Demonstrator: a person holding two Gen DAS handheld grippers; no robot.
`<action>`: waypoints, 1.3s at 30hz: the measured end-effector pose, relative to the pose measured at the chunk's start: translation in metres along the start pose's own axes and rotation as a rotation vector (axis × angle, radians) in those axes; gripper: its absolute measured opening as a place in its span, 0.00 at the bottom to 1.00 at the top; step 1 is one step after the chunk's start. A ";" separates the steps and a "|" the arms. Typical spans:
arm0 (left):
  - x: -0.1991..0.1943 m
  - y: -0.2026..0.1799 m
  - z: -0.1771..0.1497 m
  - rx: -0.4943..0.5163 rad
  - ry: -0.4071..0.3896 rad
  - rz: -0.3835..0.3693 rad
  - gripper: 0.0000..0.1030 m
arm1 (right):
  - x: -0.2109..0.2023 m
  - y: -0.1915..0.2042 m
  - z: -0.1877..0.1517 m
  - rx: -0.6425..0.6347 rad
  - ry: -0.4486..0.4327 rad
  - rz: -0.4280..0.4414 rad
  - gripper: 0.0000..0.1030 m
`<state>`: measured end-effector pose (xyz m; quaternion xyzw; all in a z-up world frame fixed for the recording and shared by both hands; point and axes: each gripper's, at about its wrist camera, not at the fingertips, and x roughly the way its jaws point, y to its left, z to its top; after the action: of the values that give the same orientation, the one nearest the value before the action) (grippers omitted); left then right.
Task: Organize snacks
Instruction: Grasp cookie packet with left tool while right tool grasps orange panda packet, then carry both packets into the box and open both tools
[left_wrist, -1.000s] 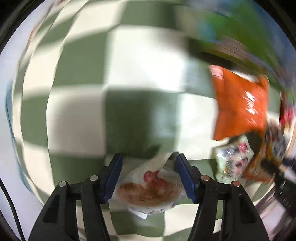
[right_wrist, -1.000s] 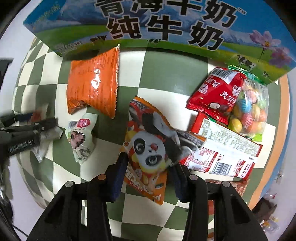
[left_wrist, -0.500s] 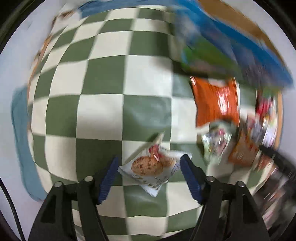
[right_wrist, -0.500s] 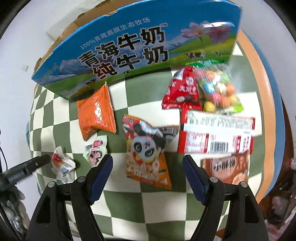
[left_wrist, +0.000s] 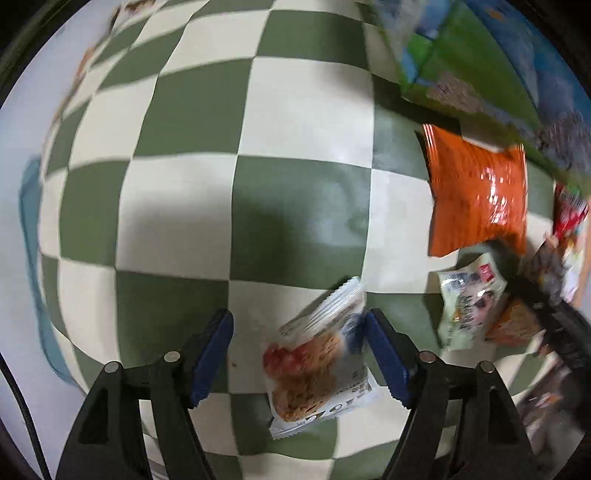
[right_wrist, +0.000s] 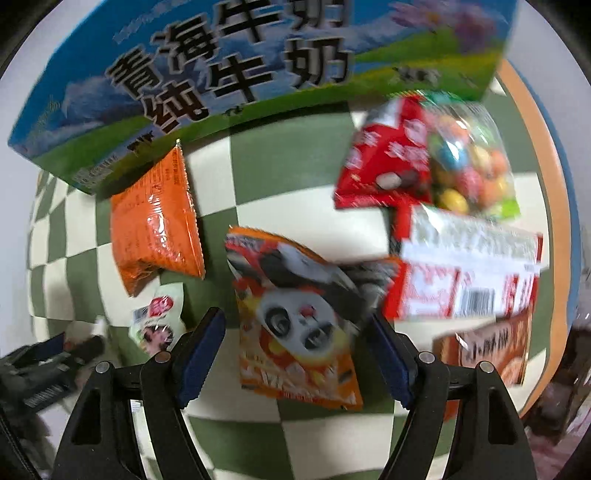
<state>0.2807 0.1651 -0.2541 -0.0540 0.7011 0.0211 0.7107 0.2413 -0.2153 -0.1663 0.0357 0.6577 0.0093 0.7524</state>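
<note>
Crinkly foil, light and slippery, my panda bag (right_wrist: 295, 317) lies flat on the table (right_wrist: 258, 170) between my right gripper's (right_wrist: 295, 354) wide jaws; I'd pinch its puffy middle at six o'clock.

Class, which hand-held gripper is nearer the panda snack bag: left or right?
Right. The right hand-held gripper is open, straddling the panda bag. The left hand-held gripper, open around a cookie packet, sits off to its side.
</note>
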 end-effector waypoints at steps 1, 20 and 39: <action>-0.002 0.003 -0.001 -0.022 0.004 -0.016 0.71 | 0.002 0.005 0.001 -0.037 -0.003 -0.024 0.67; 0.020 0.038 -0.059 -0.198 0.032 -0.123 0.61 | 0.002 -0.015 -0.034 -0.071 0.148 0.172 0.71; -0.033 -0.026 -0.092 -0.057 -0.076 -0.105 0.40 | -0.044 -0.011 -0.037 -0.176 0.028 0.149 0.48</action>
<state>0.1916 0.1314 -0.2210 -0.1099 0.6690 0.0060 0.7350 0.1987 -0.2276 -0.1284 0.0183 0.6602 0.1234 0.7407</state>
